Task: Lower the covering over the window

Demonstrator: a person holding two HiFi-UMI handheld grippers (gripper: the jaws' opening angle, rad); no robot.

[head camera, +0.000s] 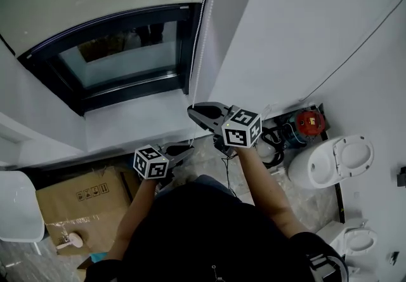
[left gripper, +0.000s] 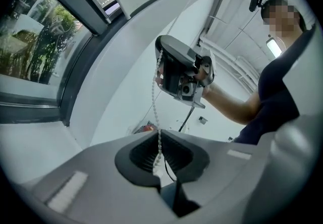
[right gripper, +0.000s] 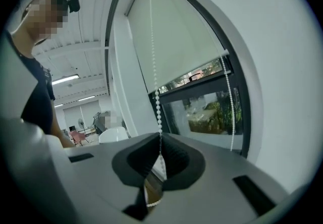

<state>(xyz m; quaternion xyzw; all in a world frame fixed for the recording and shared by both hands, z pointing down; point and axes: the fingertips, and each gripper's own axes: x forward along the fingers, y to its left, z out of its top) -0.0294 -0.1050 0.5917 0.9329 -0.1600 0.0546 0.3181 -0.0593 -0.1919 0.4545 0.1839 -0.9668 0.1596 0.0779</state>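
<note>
Mid-pull on the bead chain [right gripper: 154, 66]. My right gripper [head camera: 192, 111] is clamped on it higher up, and my left gripper [head camera: 189, 148] pinches the same strand just below. The roller blind [right gripper: 176, 41] hangs partway down, with window glass [head camera: 120, 58] bare beneath. Next is probably a steady downward draw, then a regrip higher. The roller is out of frame, so I can't tell whether this strand lowers or raises.

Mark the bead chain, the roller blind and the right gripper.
bead chain [right gripper: 156, 92]: right gripper view, strand above the jaws.
roller blind [right gripper: 181, 36]: right gripper view, middle of its fabric.
right gripper [right gripper: 160, 140]: right gripper view, jaws pinching the chain.
</note>
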